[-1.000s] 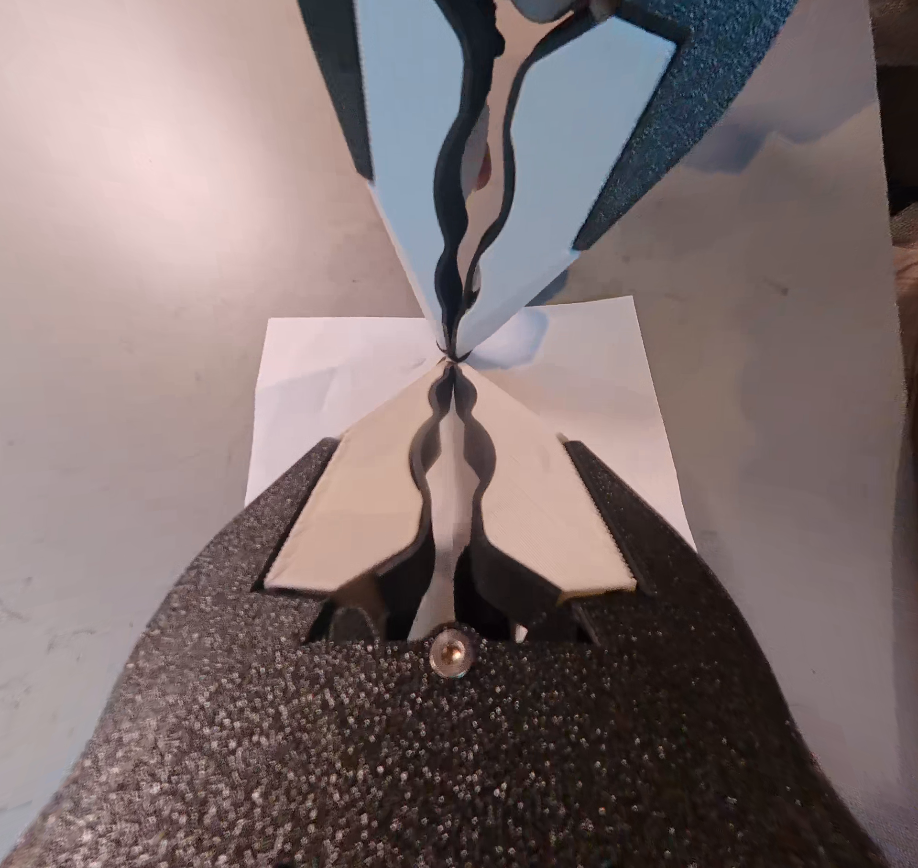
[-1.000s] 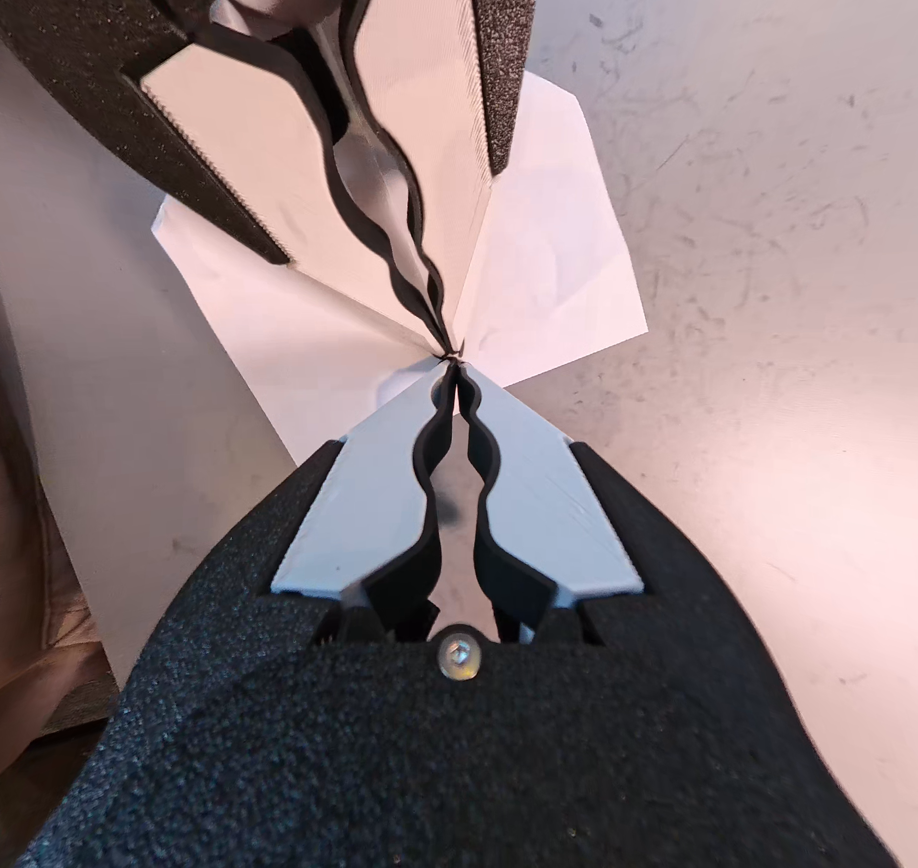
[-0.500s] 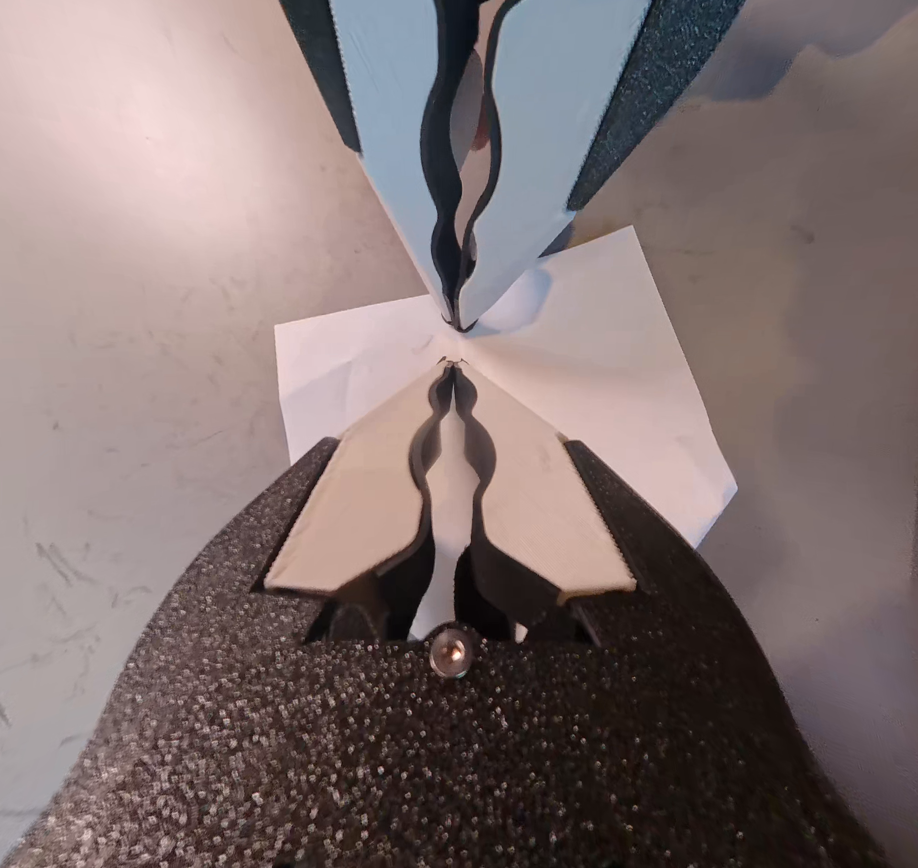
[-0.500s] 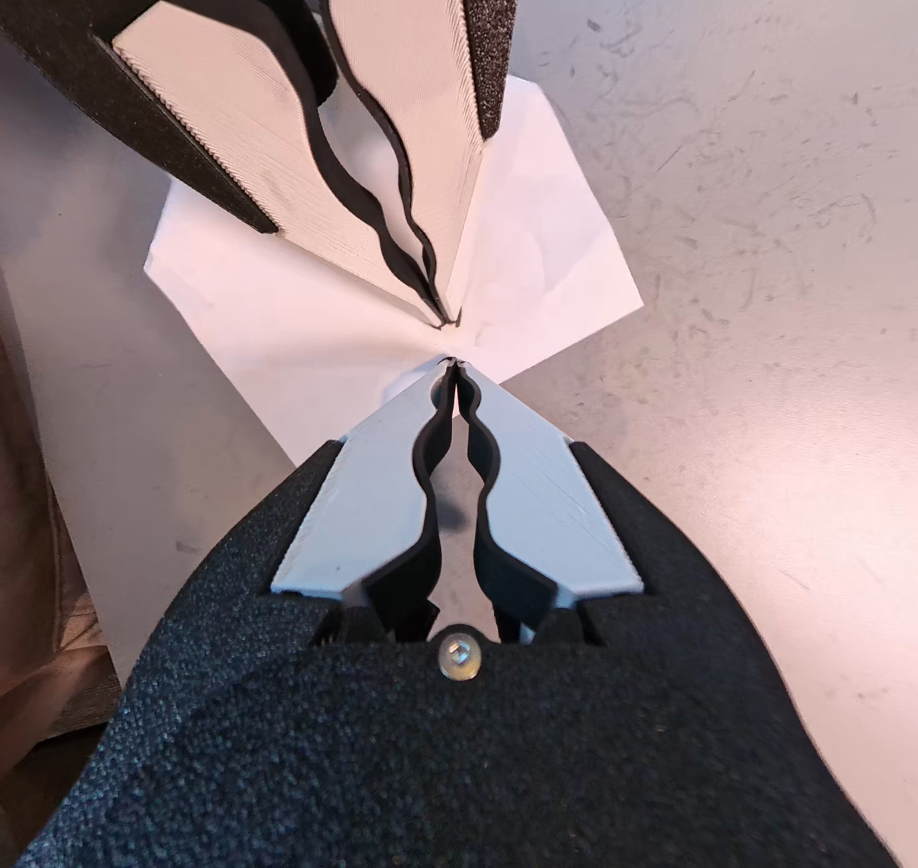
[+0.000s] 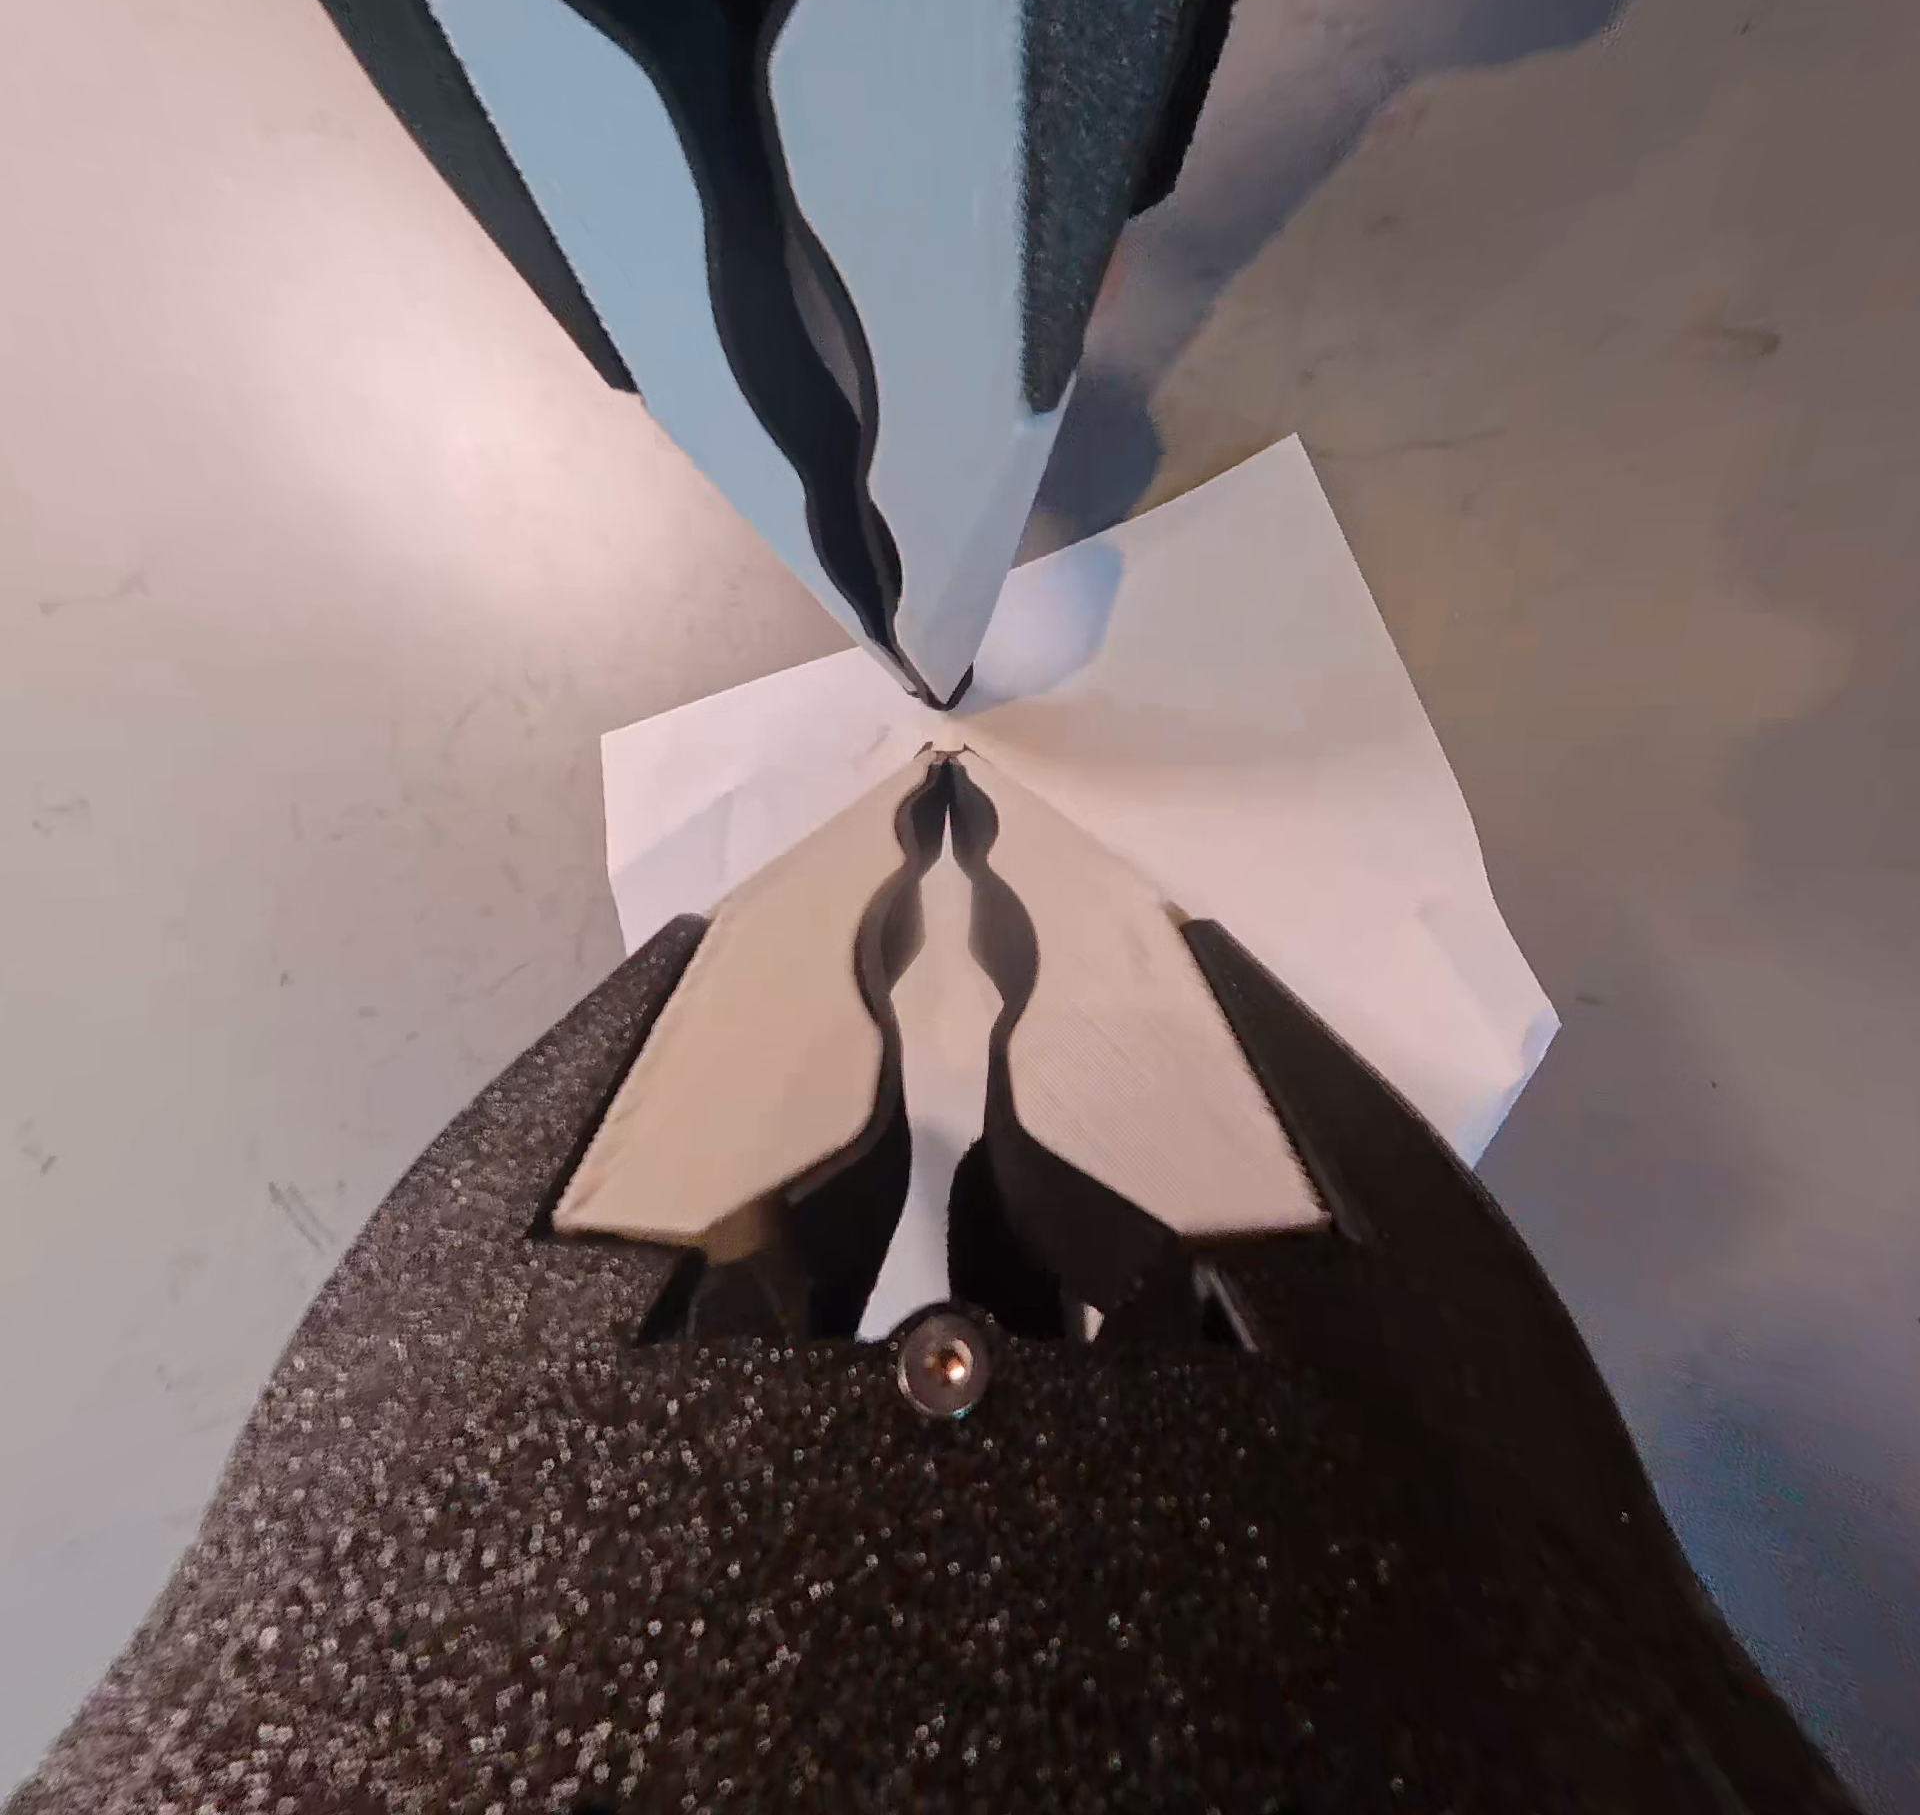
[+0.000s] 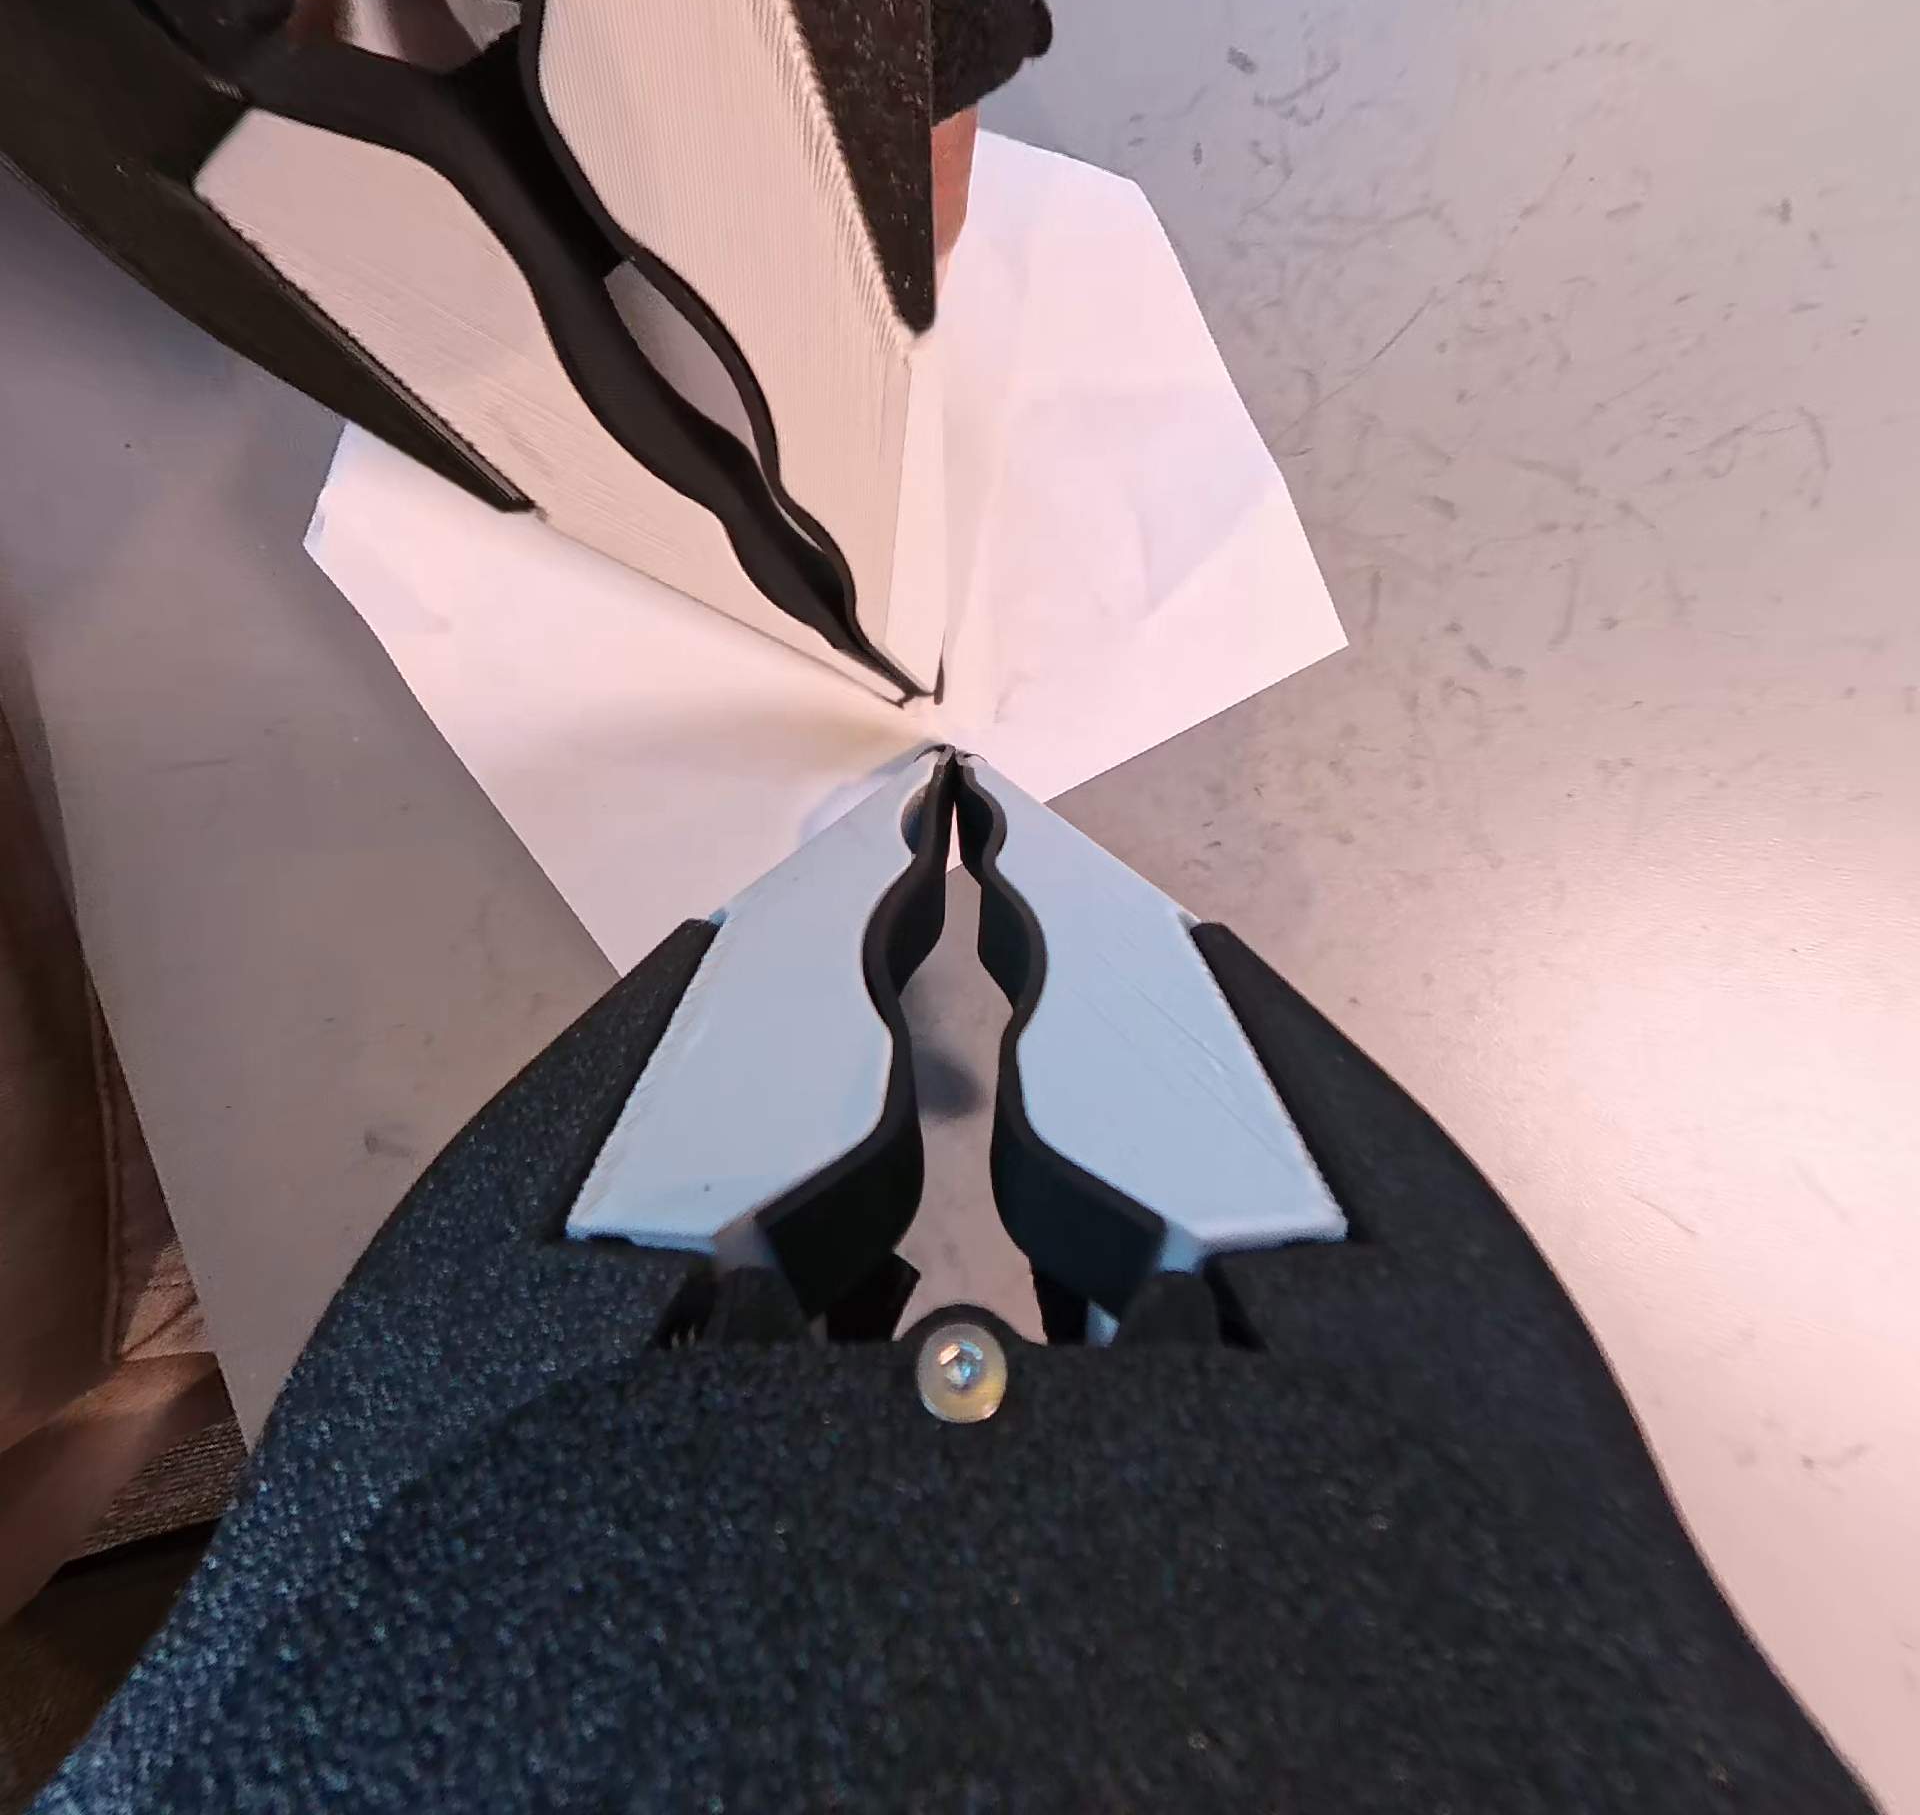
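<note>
Left wrist view: the left gripper [image 5: 945, 755], a black granular body with two beige ribbed fingers [image 5: 748, 1059] lined in wavy black rubber, has its tips pressed together on one sheet of white paper [image 5: 1278, 809]; the pinch point puckers the sheet into radiating creases. The paper lies on a pale, smooth, lightly scratched worktop [image 5: 291, 726], and a strip of it shows through the gap behind the tips. Opposite, the right gripper [image 5: 940, 695] comes in from the far side with two pale blue fingers, tips likewise together, meeting the same sheet just beside the left gripper's tips; whether the two pairs of tips touch each other cannot be told. Right wrist view: the right gripper [image 6: 943, 753] shows a dark textured body, two light blue fingers [image 6: 1122, 1059] with black wavy pads, closed at the tips on the near part of the paper [image 6: 1091, 477]. The sheet is single, angular in outline, with one corner toward the right edge of the worktop [image 6: 1558, 830]. The left gripper [image 6: 920, 690] enters from the upper left, tips together on the sheet. The worktop's left edge is visible, with brown fabric [image 6: 94, 1246] beyond it.
</note>
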